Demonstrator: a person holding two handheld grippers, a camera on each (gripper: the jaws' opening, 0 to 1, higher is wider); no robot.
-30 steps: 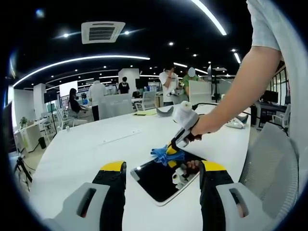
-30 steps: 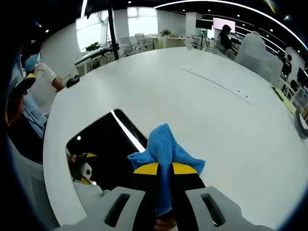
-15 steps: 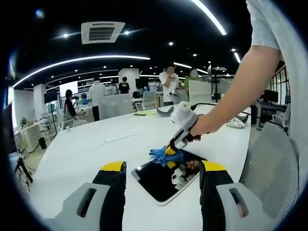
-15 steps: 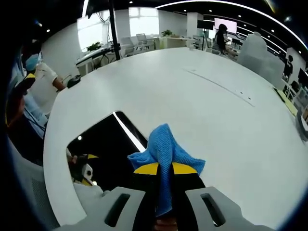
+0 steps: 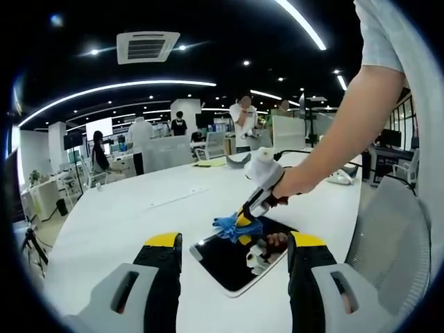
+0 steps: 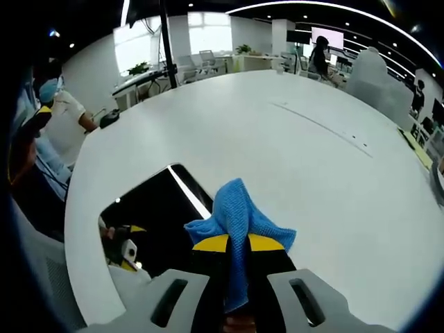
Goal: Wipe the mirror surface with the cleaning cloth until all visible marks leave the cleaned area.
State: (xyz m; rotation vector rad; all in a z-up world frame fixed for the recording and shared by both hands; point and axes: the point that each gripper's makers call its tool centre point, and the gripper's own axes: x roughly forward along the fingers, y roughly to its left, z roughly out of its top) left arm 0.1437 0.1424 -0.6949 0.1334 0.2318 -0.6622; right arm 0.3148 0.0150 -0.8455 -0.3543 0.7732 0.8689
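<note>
The right gripper [image 6: 232, 251], jaws clamped on the blue cloth [image 6: 237, 216], presses it at the mirror [image 5: 239, 261] far edge on the bench [image 5: 125, 222]. Left gripper [image 5: 236, 277] jaws stand wide, empty. Wiping appears unfinished.

Both views are bright and fairly sharp at centre, lit by long ceiling strip lights [image 5: 300, 24] arcing across the top of the left gripper view. The white worktop [image 6: 291, 159] looks evenly lit with only soft shadows, and the mirror [image 6: 156, 215] reflects a thin streak of glare. Fisheye bending grows towards the edges, where distant figures seem slightly soft.
</note>
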